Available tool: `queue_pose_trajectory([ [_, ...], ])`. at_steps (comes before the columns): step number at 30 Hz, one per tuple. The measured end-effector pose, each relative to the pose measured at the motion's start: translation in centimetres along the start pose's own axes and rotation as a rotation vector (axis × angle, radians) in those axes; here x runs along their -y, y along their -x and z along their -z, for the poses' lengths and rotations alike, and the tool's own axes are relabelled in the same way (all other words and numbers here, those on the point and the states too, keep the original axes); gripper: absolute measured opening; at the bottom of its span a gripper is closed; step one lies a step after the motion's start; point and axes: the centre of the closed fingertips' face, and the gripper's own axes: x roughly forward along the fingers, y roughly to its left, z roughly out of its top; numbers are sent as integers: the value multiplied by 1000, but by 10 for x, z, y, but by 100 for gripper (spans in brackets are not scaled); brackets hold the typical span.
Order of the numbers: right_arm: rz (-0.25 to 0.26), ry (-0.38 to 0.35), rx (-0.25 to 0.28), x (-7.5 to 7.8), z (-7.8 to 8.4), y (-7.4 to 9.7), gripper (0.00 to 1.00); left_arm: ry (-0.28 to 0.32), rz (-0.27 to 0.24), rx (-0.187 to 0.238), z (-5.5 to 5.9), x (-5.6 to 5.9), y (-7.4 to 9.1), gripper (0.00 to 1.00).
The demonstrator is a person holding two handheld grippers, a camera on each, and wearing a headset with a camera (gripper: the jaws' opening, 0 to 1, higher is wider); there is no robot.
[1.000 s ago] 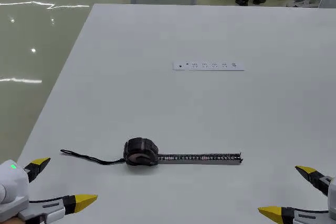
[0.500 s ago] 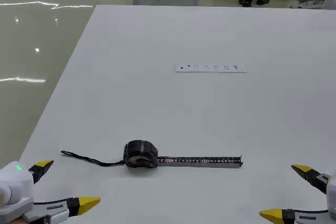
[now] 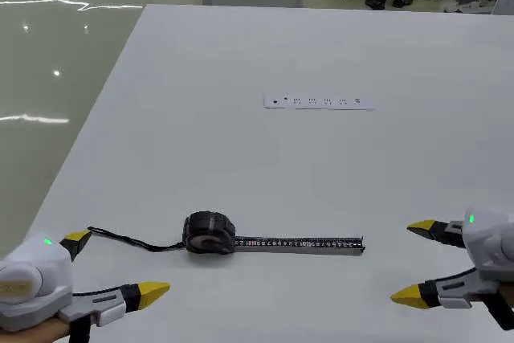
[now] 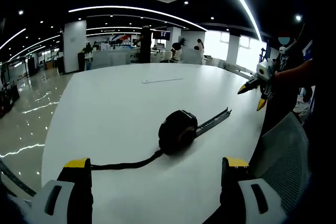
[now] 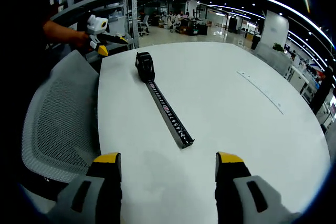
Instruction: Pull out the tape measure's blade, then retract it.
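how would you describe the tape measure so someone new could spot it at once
Start with the big white table; near the edge closest to the person lies a small round black case, the tape measure. A dark numbered blade sticks out one side and a thin black cord trails from the other, unlike the flat white power strip farther back.

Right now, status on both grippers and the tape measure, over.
Left gripper open, empty, by the strap. Right gripper open, empty, short of the blade. Tape measure on table, blade out. Nothing blocking.
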Motion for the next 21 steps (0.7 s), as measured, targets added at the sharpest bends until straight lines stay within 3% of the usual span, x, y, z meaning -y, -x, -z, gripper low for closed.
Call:
queue_pose_trajectory([
  [2, -42, 15, -25, -2, -4, -7, 69, -1, -1, 0, -2, 2, -2, 100],
  [4, -70, 55, -62, 4, -4, -16, 68, 45, -5, -1, -4, 5, -4, 100],
  [9, -146, 121, -131, 14, -5, -37, 64, 23, -34, 24, -17, 10, -6, 100],
  [15, -199, 153, -186, 27, -3, -56, 55, -3, -85, 33, -21, 10, -9, 100],
  [21, -217, 173, -212, 27, -1, -60, 45, 12, -99, 39, -22, 9, -12, 100],
])
